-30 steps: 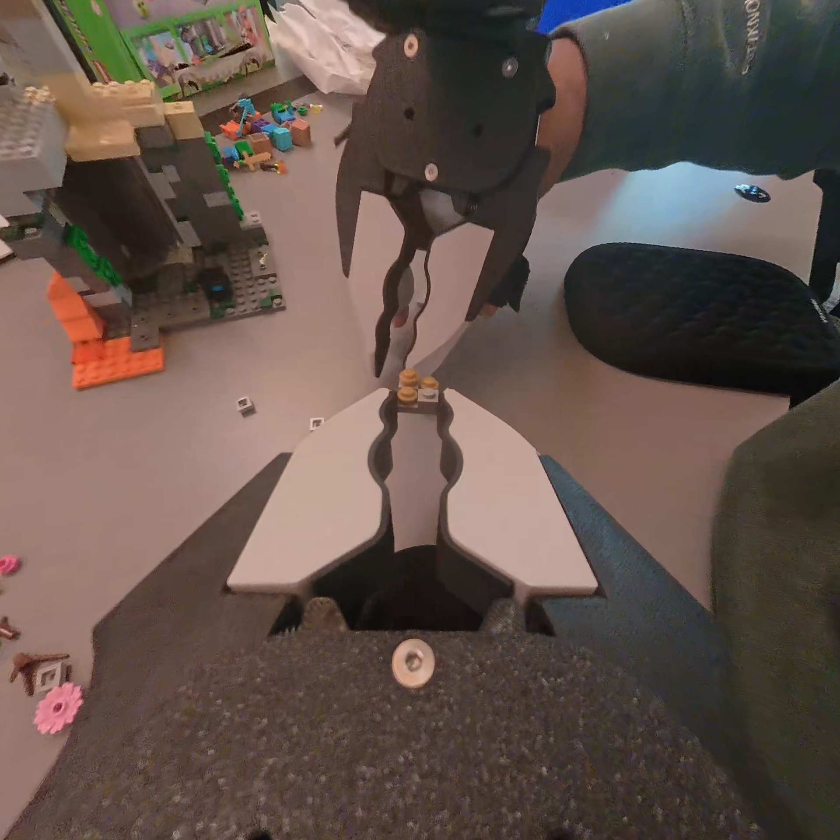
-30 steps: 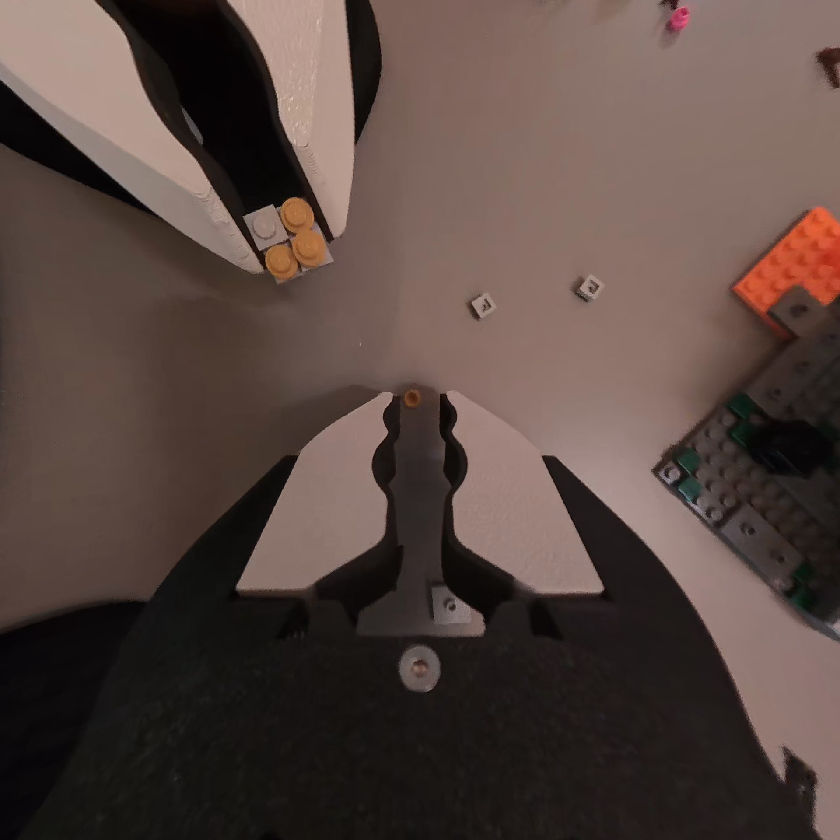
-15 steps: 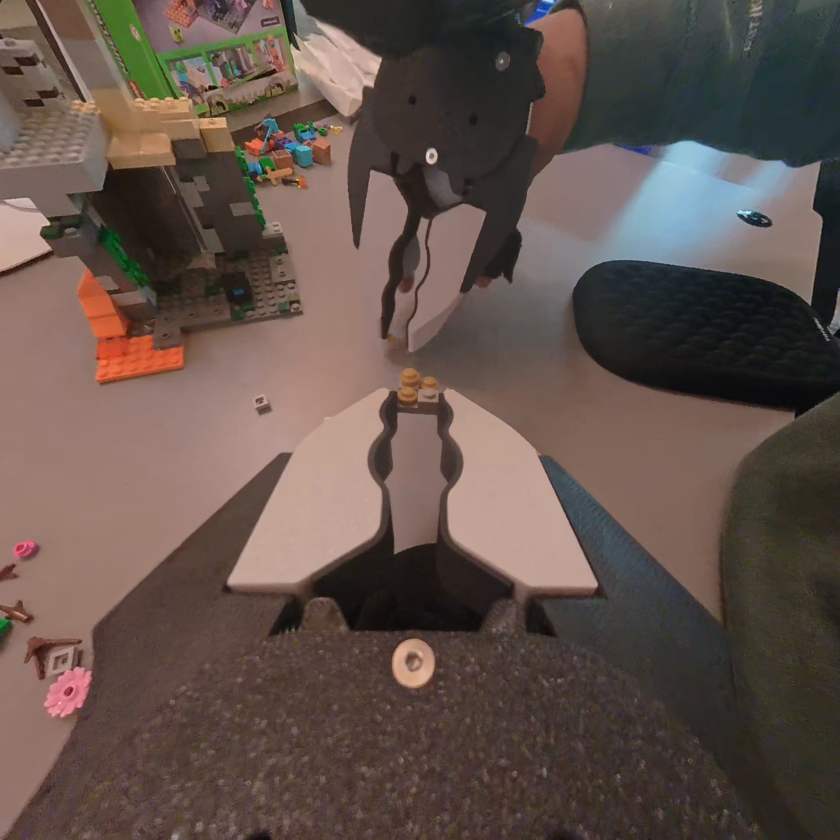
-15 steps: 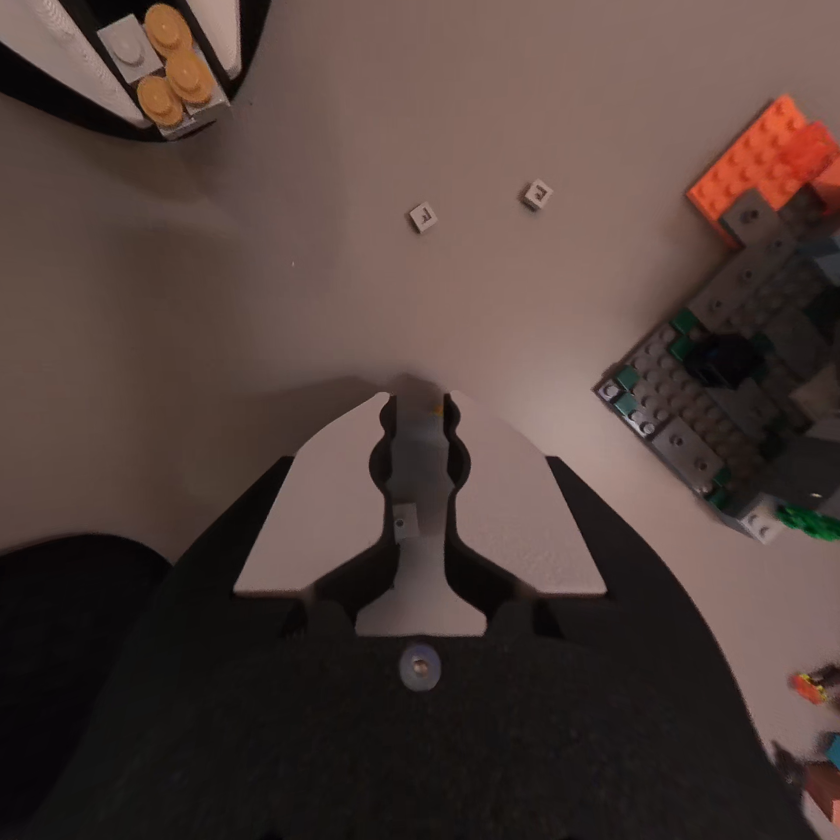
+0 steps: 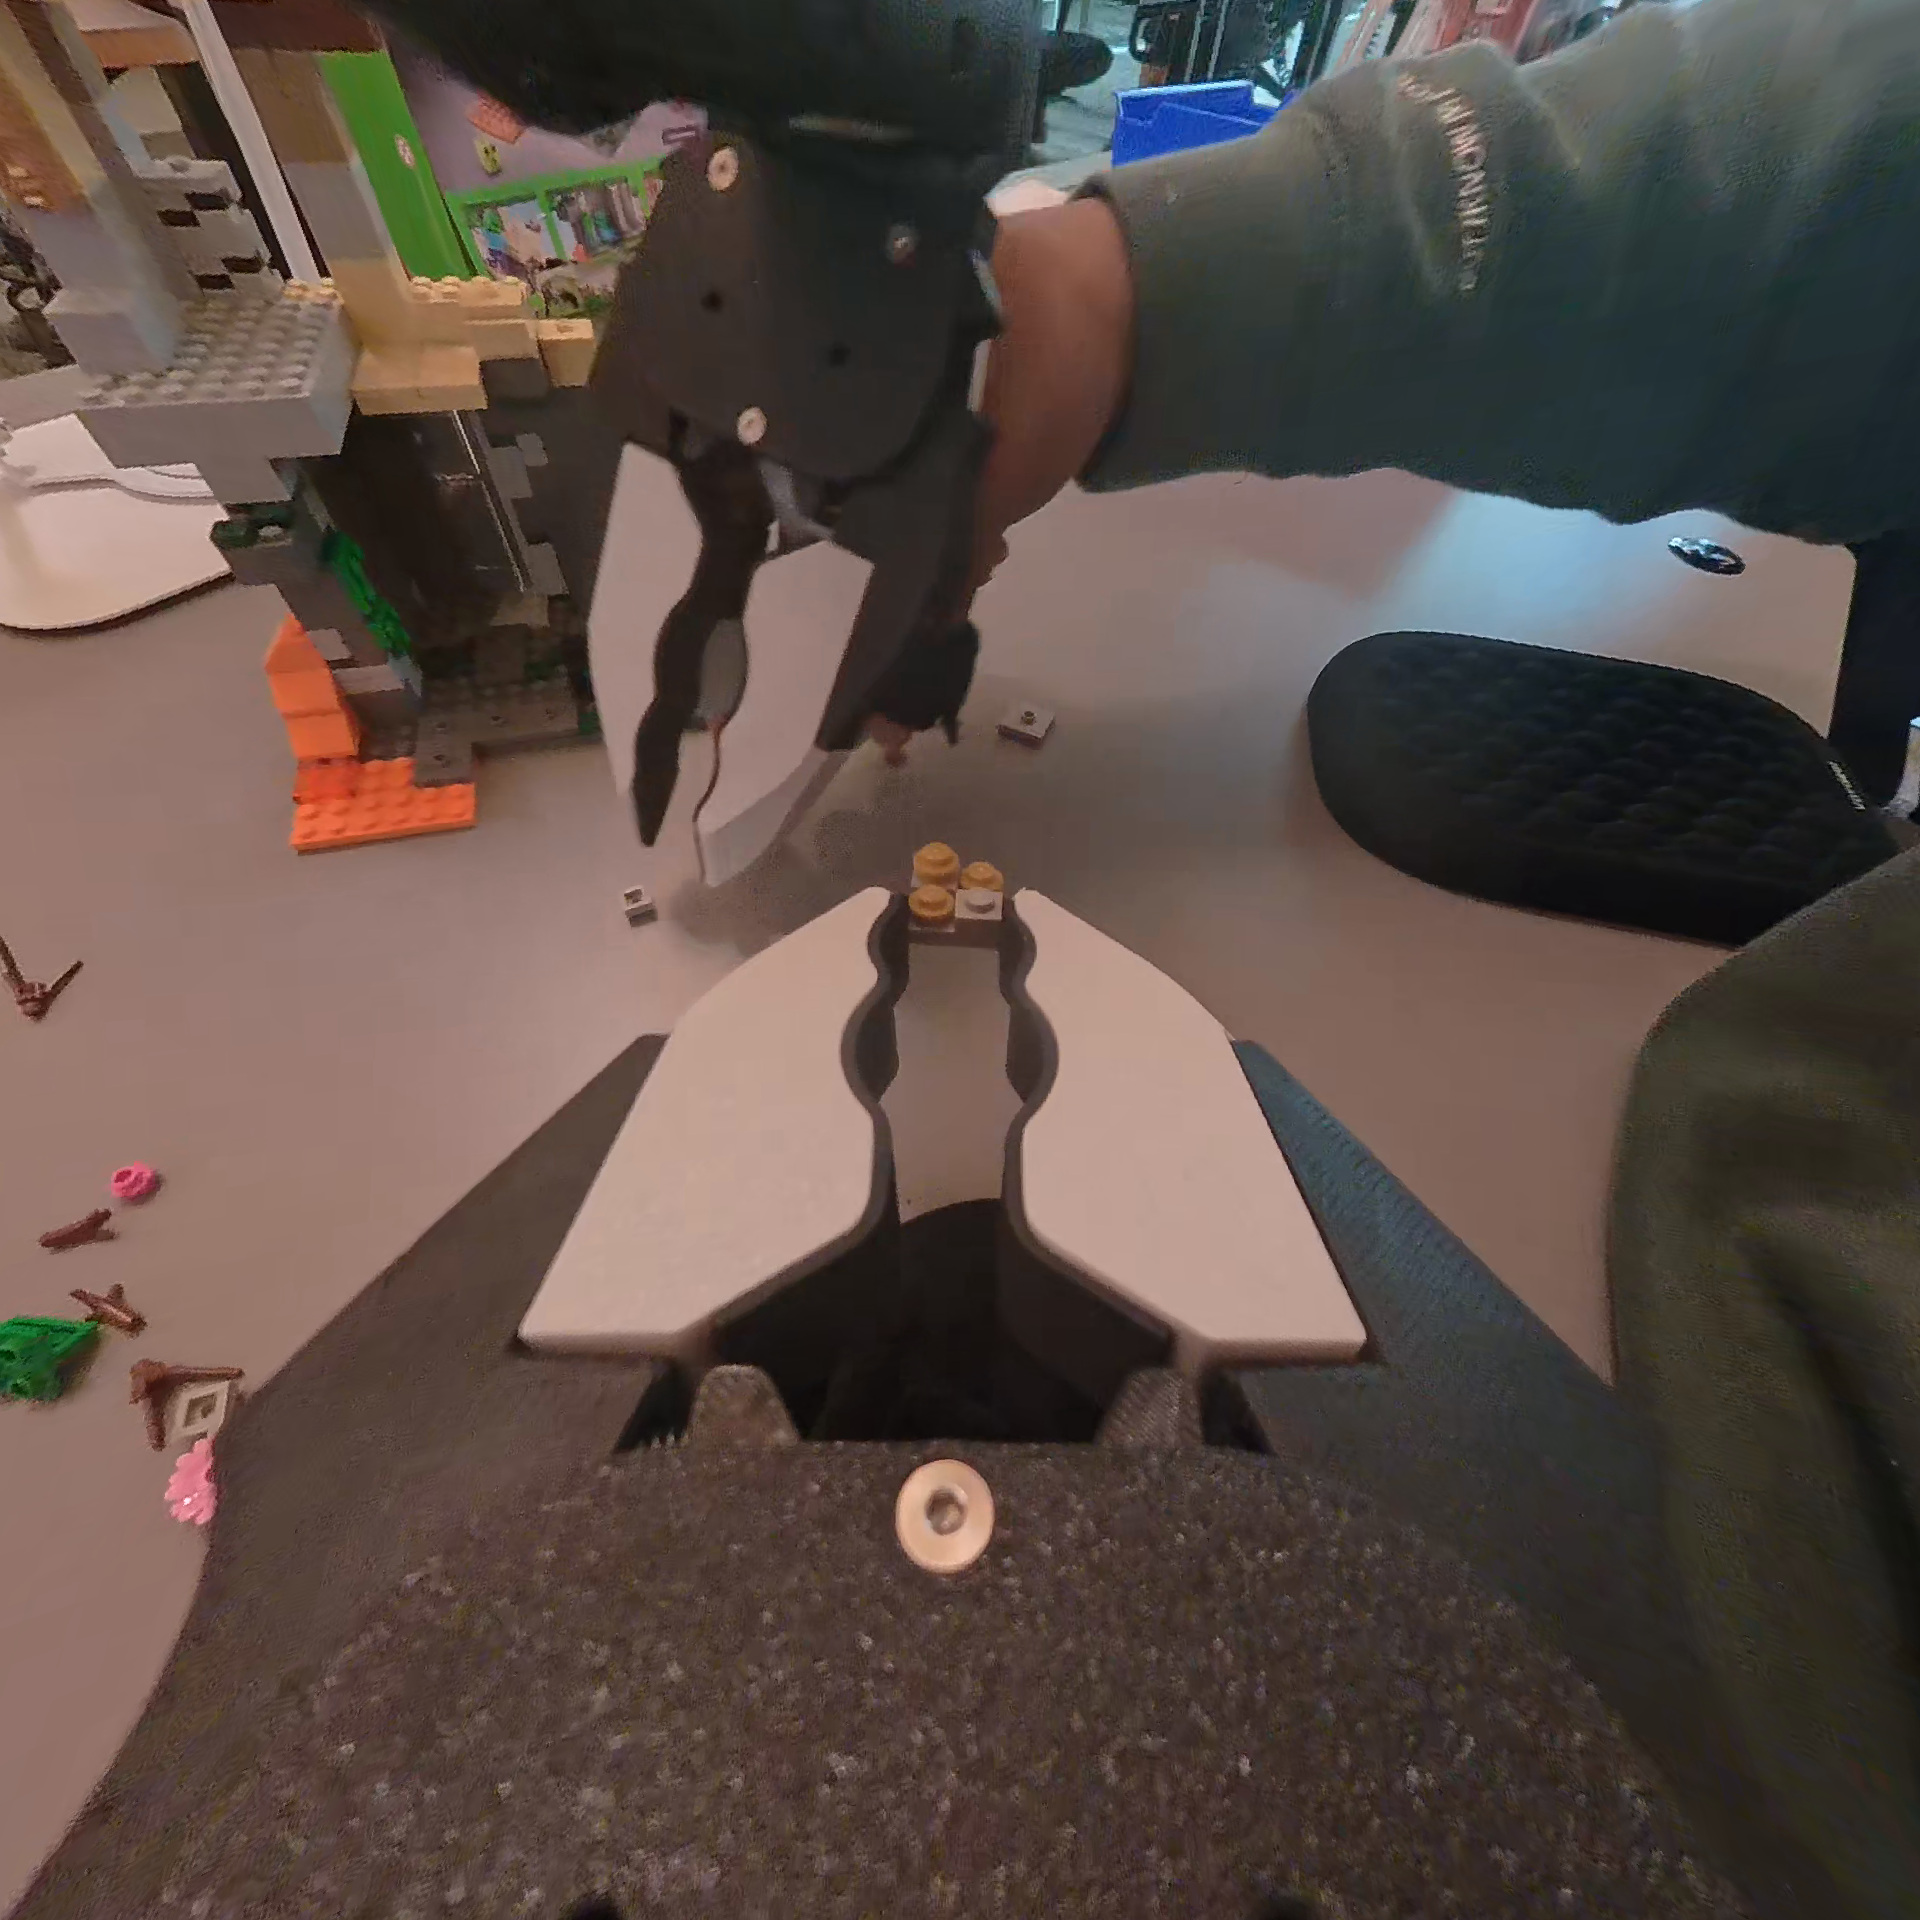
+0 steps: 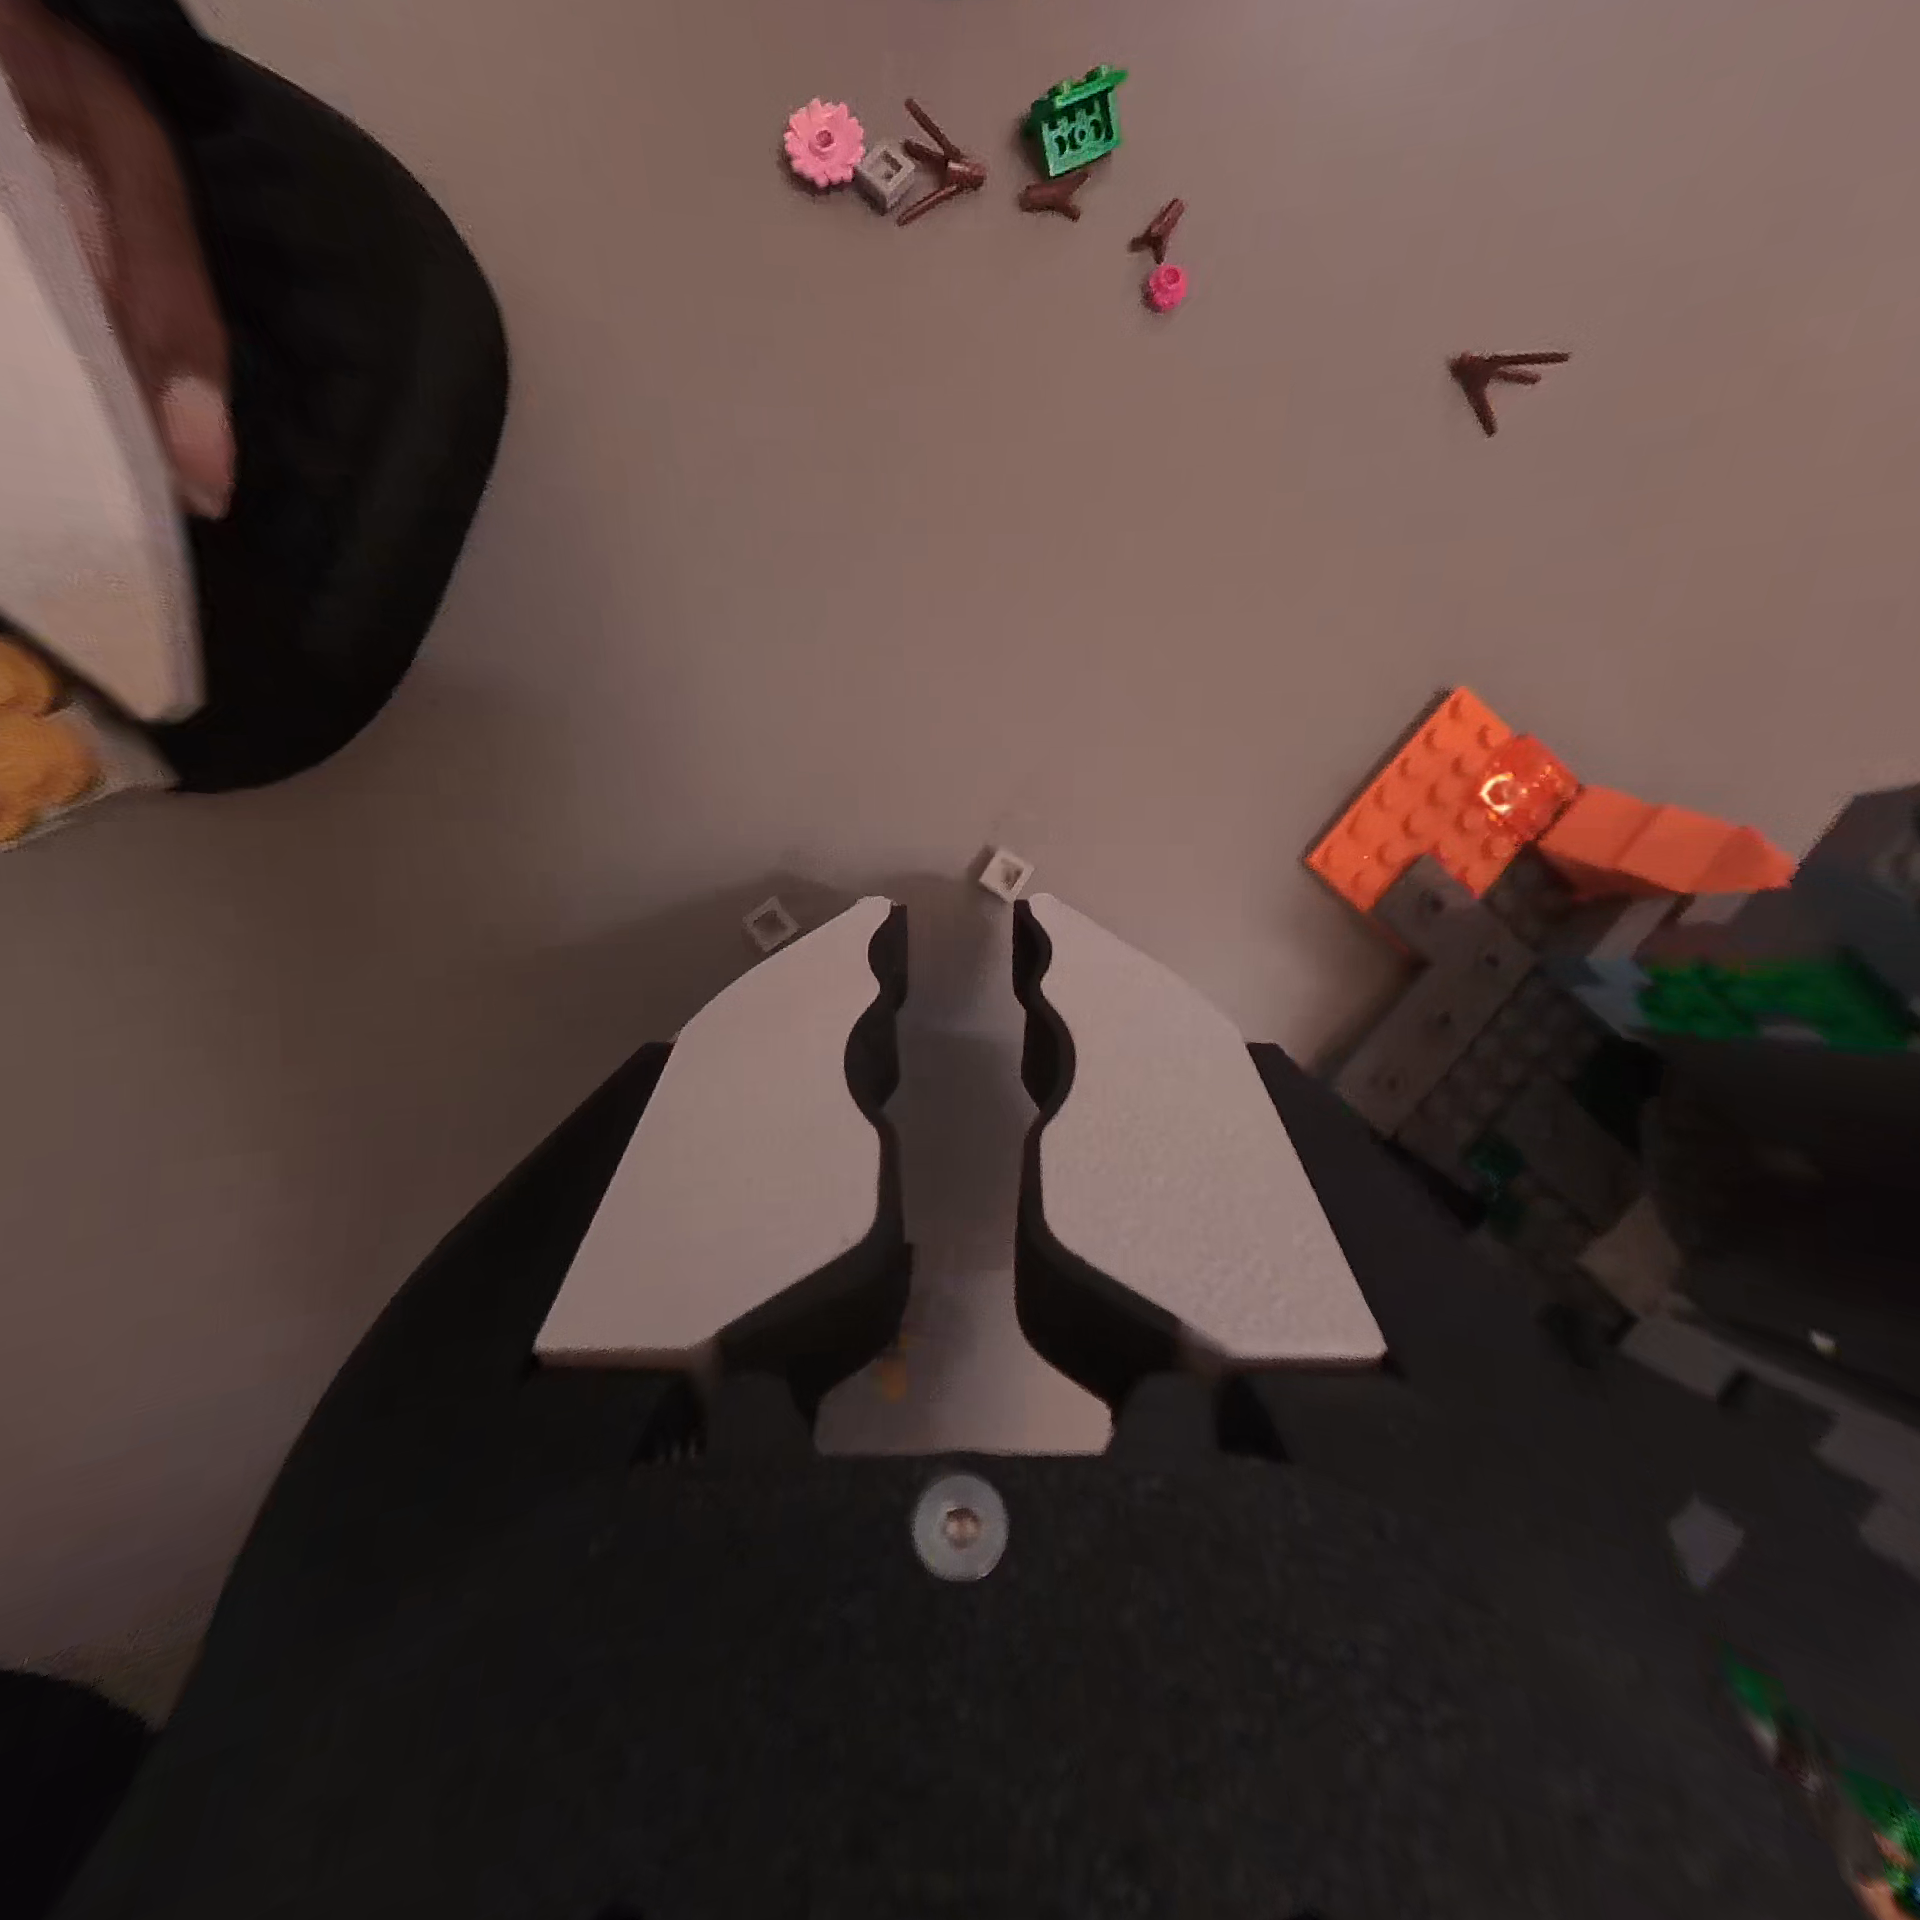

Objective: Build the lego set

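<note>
My left gripper (image 5: 956,906) is shut on a small dark plate (image 5: 957,902) that carries three tan round studs and one grey one. It holds the plate above the grey table (image 5: 312,1039). My right gripper (image 6: 958,906) points down at the table with a narrow gap between its fingers and nothing between the tips. In the left wrist view it (image 5: 681,847) hangs just beyond and to the left of the held plate. A small grey piece (image 6: 1005,871) lies by its tips. The grey and orange build (image 5: 343,520) stands to the left, and shows at the right of the right wrist view (image 6: 1558,987).
A black pad (image 5: 1579,779) lies on the right. Loose pieces lie scattered: a pink flower (image 6: 823,142), a green piece (image 6: 1075,130), brown twigs (image 6: 1507,379) and another grey piece (image 5: 1027,720). The set's box (image 5: 540,197) stands behind the build. One gripper's finger ends stand about 11 cm off the other's.
My right gripper has moved away from the held plate toward the build. The small tan stud seen at its tips one second ago no longer shows there. My left gripper still holds the plate.
</note>
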A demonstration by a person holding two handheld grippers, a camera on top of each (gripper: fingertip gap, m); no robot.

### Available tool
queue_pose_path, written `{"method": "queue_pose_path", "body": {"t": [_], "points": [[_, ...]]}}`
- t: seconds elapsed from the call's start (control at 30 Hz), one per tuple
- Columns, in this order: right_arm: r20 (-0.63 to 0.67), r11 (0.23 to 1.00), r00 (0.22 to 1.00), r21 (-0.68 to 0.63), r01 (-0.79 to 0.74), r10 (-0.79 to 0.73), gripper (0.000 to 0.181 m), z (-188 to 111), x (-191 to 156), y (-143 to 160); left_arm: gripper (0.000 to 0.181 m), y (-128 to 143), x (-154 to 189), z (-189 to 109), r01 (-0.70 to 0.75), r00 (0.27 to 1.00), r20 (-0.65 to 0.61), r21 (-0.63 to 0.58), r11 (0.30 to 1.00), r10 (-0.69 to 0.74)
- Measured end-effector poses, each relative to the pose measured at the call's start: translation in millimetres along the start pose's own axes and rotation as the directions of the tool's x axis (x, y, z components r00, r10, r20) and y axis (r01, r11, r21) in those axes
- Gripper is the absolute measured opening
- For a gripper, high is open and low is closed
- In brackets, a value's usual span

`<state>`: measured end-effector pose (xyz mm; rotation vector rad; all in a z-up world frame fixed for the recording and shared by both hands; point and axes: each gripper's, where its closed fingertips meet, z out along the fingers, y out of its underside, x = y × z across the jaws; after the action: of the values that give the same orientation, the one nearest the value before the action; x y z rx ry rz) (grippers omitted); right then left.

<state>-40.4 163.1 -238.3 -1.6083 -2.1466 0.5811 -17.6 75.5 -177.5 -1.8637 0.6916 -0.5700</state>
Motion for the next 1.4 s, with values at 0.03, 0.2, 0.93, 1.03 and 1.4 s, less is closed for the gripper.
{"method": "queue_pose_path", "body": {"t": [0.03,0.2,0.93,1.03,1.4], "points": [[0.0,1.0,1.0,-0.006,0.009,-0.009,0.019,4,3,-1,0.016,0,0,-1,0.001,1.0,-0.001,0.002,1.0,-0.001],[-0.004,0.996,0.997,-0.033,0.082,-0.082,0.018,14,8,0,0.016,1,2,-2,0.002,1.0,-0.011,0.01,1.0,-0.002],[0.479,0.963,0.84,-0.205,-0.174,0.254,0.018,-42,-85,61,0.016,4,7,0,-0.022,0.999,-0.039,0.014,1.0,0.023],[0.422,0.971,0.88,-0.178,-0.157,0.22,0.017,-40,-73,58,0.016,4,7,-1,-0.025,0.999,-0.036,0.014,1.0,0.026],[0.188,0.995,0.982,-0.094,0.027,-0.009,0.01,-47,-79,67,0.016,5,8,0,-0.027,0.999,-0.042,0.013,1.0,0.027]]}}
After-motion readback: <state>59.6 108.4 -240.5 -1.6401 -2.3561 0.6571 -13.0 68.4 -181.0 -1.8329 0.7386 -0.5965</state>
